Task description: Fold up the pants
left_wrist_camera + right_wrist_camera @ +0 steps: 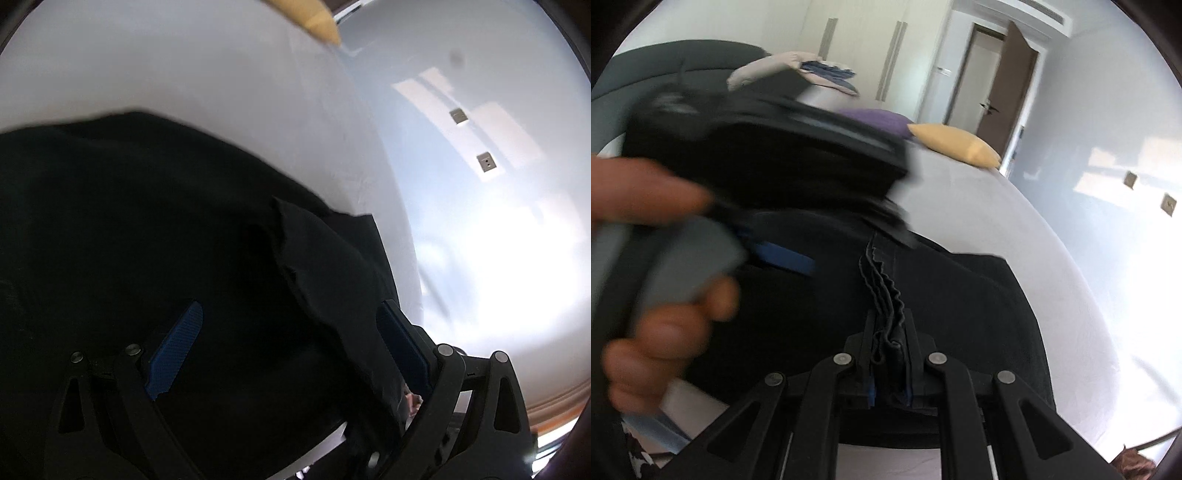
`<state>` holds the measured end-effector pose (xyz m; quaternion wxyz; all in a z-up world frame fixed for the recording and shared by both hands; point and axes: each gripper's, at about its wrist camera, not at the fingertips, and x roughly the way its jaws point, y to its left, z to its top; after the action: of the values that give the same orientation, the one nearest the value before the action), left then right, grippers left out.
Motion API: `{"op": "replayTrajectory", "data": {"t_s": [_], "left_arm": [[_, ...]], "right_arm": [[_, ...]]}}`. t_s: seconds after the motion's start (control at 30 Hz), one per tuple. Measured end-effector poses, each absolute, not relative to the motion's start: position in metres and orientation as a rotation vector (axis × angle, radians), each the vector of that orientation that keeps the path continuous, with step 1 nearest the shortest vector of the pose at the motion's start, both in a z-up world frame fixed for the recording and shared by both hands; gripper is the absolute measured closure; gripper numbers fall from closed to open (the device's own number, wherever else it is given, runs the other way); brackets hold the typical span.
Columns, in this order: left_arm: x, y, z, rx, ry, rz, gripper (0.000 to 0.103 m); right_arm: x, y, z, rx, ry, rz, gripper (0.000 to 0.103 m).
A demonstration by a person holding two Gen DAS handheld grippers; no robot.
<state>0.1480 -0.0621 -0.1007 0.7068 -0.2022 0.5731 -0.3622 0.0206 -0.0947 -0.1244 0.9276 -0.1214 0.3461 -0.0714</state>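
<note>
Support surface: a bed [979, 206] covered with a plain pale sheet, smooth apart from faint creases. Lying directly on it: black pants [960, 302] spread across the near part; a yellow pillow [960, 146] at the far edge; a purple cushion [882, 122] just beside that pillow (partly hidden); and pale and blue clothes [798, 70] heaped further back.

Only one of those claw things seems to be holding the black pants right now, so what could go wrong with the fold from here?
The right gripper pinches several bunched layers of the pants; an inner layer could slip out and spoil the fold.

The left gripper stands open over the cloth, so that side hangs free and may sag or crease.

The pants reach close to the edge of the bed and could slide off it.
</note>
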Motion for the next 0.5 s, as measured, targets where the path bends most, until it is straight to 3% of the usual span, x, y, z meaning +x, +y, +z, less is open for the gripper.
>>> {"op": "replayTrajectory", "data": {"t_s": [0.03, 0.1, 0.17, 0.2, 0.3, 0.5], "left_arm": [[0.150, -0.062, -0.104, -0.450, 1.281, -0.802, 0.009], [0.153, -0.061, -0.108, -0.455, 1.281, -0.817, 0.023], [0.158, -0.060, -0.110, -0.422, 1.303, -0.837, 0.067], [0.159, -0.059, -0.111, -0.400, 1.308, -0.837, 0.073], [0.168, -0.048, -0.111, -0.355, 1.286, -0.843, 0.085], [0.192, -0.034, -0.098, -0.228, 1.248, -0.843, 0.089]], "right_arm": [[0.021, -0.090, -0.125, -0.257, 0.710, -0.134, 0.091], [0.022, -0.078, -0.127, -0.274, 0.711, -0.102, 0.091], [0.022, -0.071, -0.128, -0.281, 0.714, -0.077, 0.091], [0.022, -0.069, -0.128, -0.288, 0.712, -0.069, 0.091], [0.020, -0.062, -0.129, -0.312, 0.706, -0.041, 0.091], [0.025, -0.042, -0.140, -0.387, 0.712, 0.027, 0.091]]}}
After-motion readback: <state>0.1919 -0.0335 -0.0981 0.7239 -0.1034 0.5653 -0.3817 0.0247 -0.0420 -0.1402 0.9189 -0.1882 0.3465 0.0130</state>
